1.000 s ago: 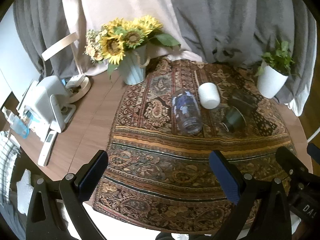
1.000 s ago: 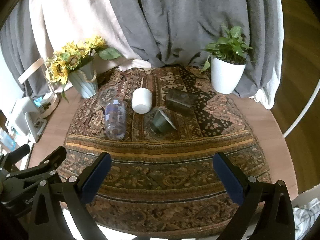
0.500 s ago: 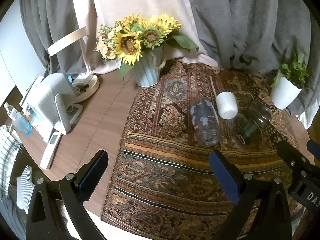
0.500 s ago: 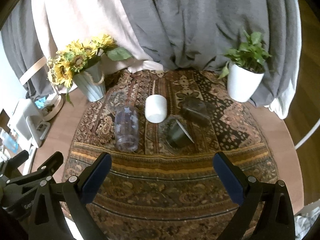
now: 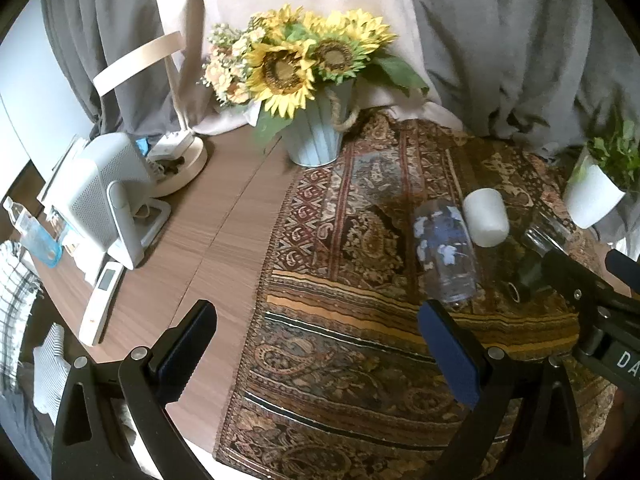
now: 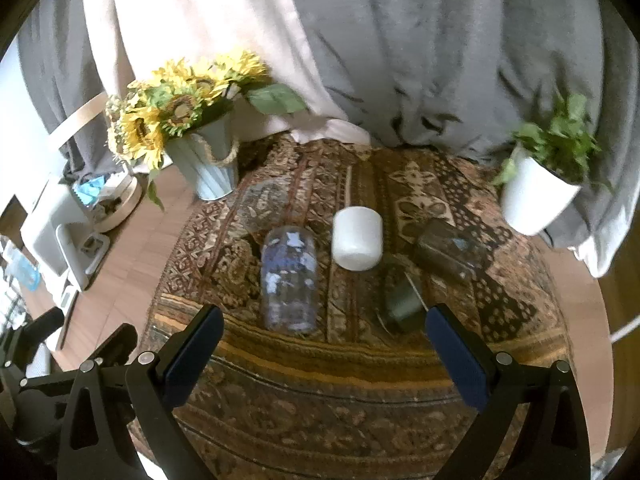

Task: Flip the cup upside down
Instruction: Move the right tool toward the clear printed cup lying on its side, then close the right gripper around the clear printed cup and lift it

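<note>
Four cups lie on their sides on a patterned cloth (image 6: 328, 372). A clear glass with blue-white flowers (image 6: 289, 280) (image 5: 444, 252) is at the left. A white cup (image 6: 357, 237) (image 5: 485, 218) lies behind it. A small dark green cup (image 6: 401, 302) and a dark smoked glass (image 6: 450, 254) lie to the right. My right gripper (image 6: 322, 354) is open and empty, just short of the flowered glass and green cup. My left gripper (image 5: 316, 344) is open and empty, over the cloth's left edge. The right gripper's body (image 5: 592, 312) hides part of the dark cups in the left wrist view.
A pale vase of sunflowers (image 6: 212, 160) (image 5: 316, 132) stands at the cloth's back left. A white potted plant (image 6: 536, 196) (image 5: 592, 196) stands back right. A white device (image 5: 104, 196), a remote (image 5: 100, 300) and a lamp base (image 5: 176, 164) sit on the wooden table at left. Curtains hang behind.
Both grippers have moved forward toward the cups, which look larger and closer now. Both stay open. The cups have not moved.
</note>
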A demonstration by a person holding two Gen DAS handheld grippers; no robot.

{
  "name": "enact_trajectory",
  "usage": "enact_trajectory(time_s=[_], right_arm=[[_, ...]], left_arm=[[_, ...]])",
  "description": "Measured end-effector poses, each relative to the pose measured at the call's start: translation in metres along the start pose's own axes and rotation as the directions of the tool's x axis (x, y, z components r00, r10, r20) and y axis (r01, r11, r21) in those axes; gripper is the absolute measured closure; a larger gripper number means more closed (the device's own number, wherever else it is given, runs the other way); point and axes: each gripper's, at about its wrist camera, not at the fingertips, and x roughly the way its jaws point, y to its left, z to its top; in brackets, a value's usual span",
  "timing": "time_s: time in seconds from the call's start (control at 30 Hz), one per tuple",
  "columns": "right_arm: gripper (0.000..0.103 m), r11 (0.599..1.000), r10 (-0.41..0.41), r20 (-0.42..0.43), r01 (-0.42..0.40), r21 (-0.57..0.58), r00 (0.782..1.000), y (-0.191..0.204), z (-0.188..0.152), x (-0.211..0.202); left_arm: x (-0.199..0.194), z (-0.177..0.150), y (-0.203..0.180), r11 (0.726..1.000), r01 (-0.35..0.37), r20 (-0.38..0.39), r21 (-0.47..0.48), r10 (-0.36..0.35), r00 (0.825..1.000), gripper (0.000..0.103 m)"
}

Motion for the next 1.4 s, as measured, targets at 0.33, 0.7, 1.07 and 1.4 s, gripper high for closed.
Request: enact_trajectory(time_s=[0.33, 0.7, 1.07, 1.4], right_arm=[[0.001, 0.999, 0.044, -0.048, -0.045, -0.031, 0.998, 0.019, 0.022, 0.043], [0.003, 0.996, 0.076, -0.122, -0.082, -0.045, 0.990, 0.030, 0.037, 0.092], [0.006, 0.997, 0.064, -0.202, -0.072, -0.035, 0.977, 0.032, 0.032, 0.136], [0.011, 0.998, 0.052, -0.252, -0.059, -0.021, 0.966, 0.027, 0.020, 0.165]], left_arm=[[0.028, 0.012, 0.008, 1.000, -0.014, -0.031, -0.007, 0.014, 0.999, 0.000], [0.057, 0.019, 0.013, 1.000, -0.013, -0.071, 0.005, 0.013, 0.997, 0.000], [0.087, 0.019, 0.010, 0.999, 0.012, -0.115, 0.038, -0.008, 0.993, 0.000], [0.109, 0.011, 0.004, 0.998, 0.009, -0.145, 0.059, -0.001, 0.989, 0.000]])
